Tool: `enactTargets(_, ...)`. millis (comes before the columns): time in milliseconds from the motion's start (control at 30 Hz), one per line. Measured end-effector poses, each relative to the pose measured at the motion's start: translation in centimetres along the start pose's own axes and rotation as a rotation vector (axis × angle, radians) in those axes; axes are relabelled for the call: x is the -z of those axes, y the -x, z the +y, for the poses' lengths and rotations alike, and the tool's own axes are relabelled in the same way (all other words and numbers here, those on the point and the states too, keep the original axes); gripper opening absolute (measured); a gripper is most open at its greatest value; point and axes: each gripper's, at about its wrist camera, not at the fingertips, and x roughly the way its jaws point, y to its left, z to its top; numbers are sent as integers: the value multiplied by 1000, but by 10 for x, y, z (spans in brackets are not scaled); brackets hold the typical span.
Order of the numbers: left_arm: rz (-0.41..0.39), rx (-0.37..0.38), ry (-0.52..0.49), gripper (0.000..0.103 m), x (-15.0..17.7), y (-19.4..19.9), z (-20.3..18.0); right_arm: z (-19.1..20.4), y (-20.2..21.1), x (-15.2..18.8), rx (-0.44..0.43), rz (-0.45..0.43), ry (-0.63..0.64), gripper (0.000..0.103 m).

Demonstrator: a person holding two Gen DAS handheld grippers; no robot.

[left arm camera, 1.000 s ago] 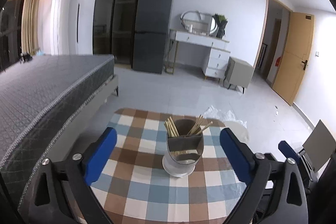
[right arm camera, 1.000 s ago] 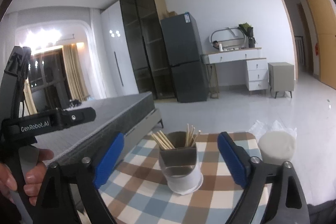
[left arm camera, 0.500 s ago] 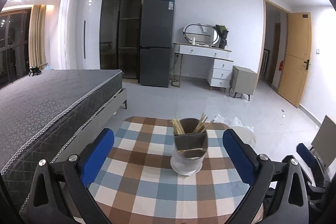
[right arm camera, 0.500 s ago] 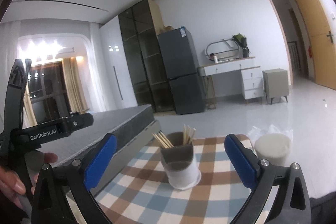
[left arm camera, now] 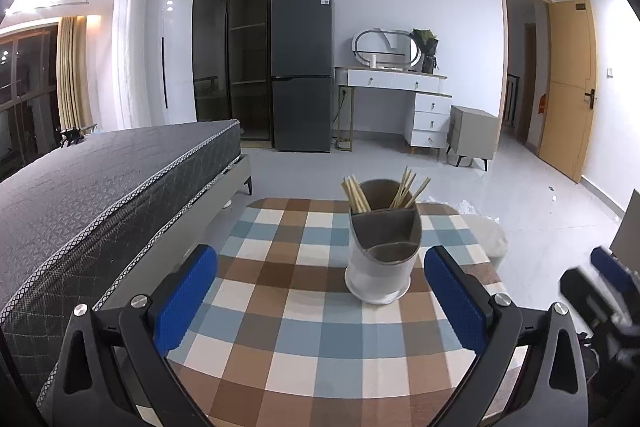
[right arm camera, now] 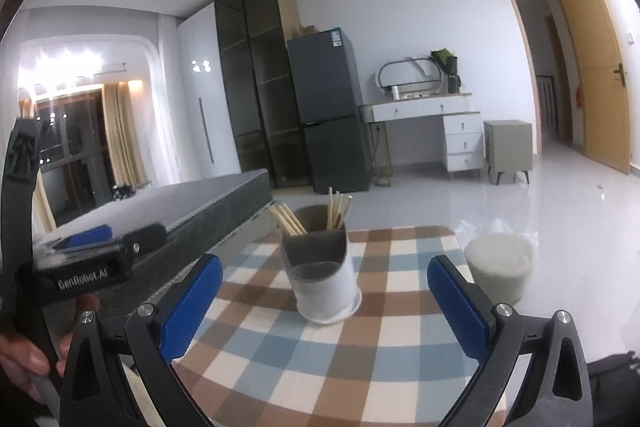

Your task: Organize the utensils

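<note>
My left gripper [left arm camera: 320, 299] and right gripper [right arm camera: 325, 301] are both gaping wide, holding nothing, above the checked tablecloth [left arm camera: 304, 339]. The utensil holder [left arm camera: 382, 247] is standing mid-table, chopsticks [left arm camera: 356, 194] in its rear compartments. I'm judging the job finished: withdrawing level, avoiding the holder. Since a second ago, both views are tilting upward.

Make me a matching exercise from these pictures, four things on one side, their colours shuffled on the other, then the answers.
Things:
1. chopsticks
2. utensil holder
3. tablecloth
4. left gripper finger pads

Colours:
A. blue
B. pale wood
C. blue, brown and white checks
D. white base, grey-brown upper part

Pairs: 1-B, 2-D, 3-C, 4-A
</note>
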Motion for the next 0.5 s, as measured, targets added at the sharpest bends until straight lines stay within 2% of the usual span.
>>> enactTargets(200,40,-5,11,101,3,-11,-1,4,-5,4,12,15,20,103)
enactTargets(500,32,11,21,101,3,-3,0,13,-4,7,9,25,65,103)
